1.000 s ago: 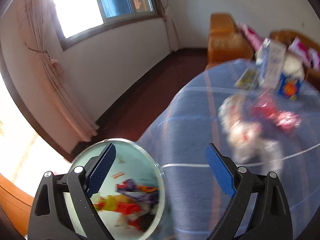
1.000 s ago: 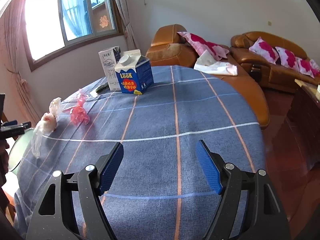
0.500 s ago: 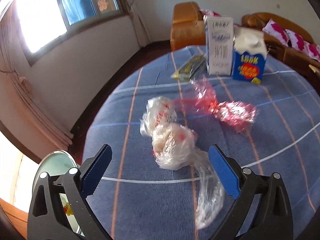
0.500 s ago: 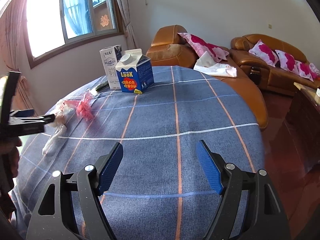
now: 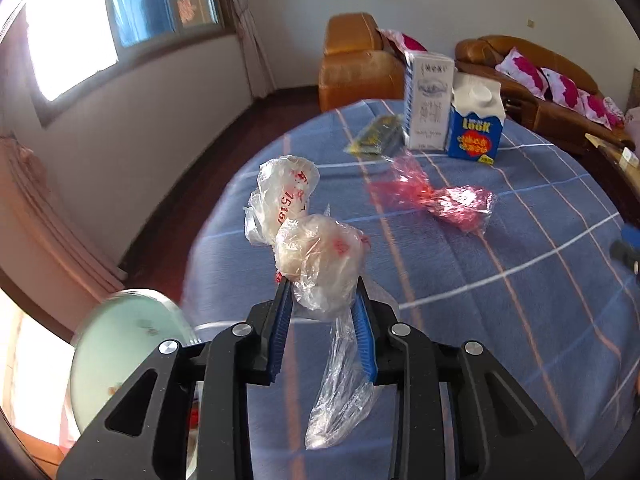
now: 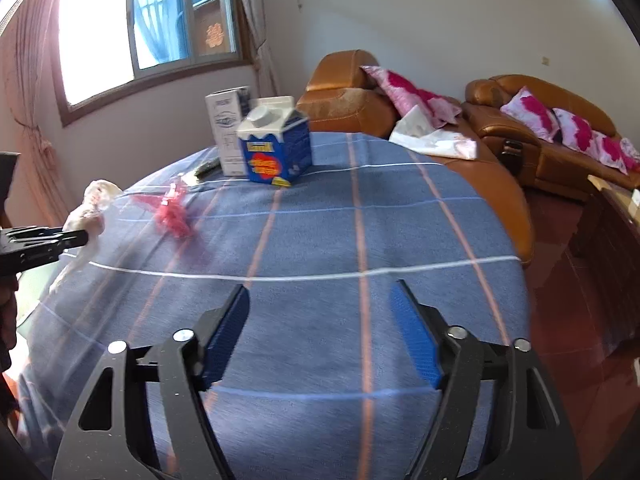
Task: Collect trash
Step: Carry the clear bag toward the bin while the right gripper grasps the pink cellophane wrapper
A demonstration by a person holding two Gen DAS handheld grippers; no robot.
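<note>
While the pale green bin (image 5: 120, 344) stands on the floor just off the table's (image 5: 500, 280) left edge, its contents are blurred beyond telling. On the blue checked cloth, near that same edge, the left gripper (image 5: 322, 300) points steeply down and its jaws have just been closing on the crumpled clear plastic bag (image 5: 316, 264), pads pressing both sides. A pink wrapper (image 5: 436, 196) lies nearer the middle; a blue milk carton (image 5: 476, 128) and white carton (image 5: 426, 100) stand upright by the far edge. Above the near edge, the right gripper (image 6: 320, 332) hangs parted, its jaws narrowing slightly, nothing between them.
</note>
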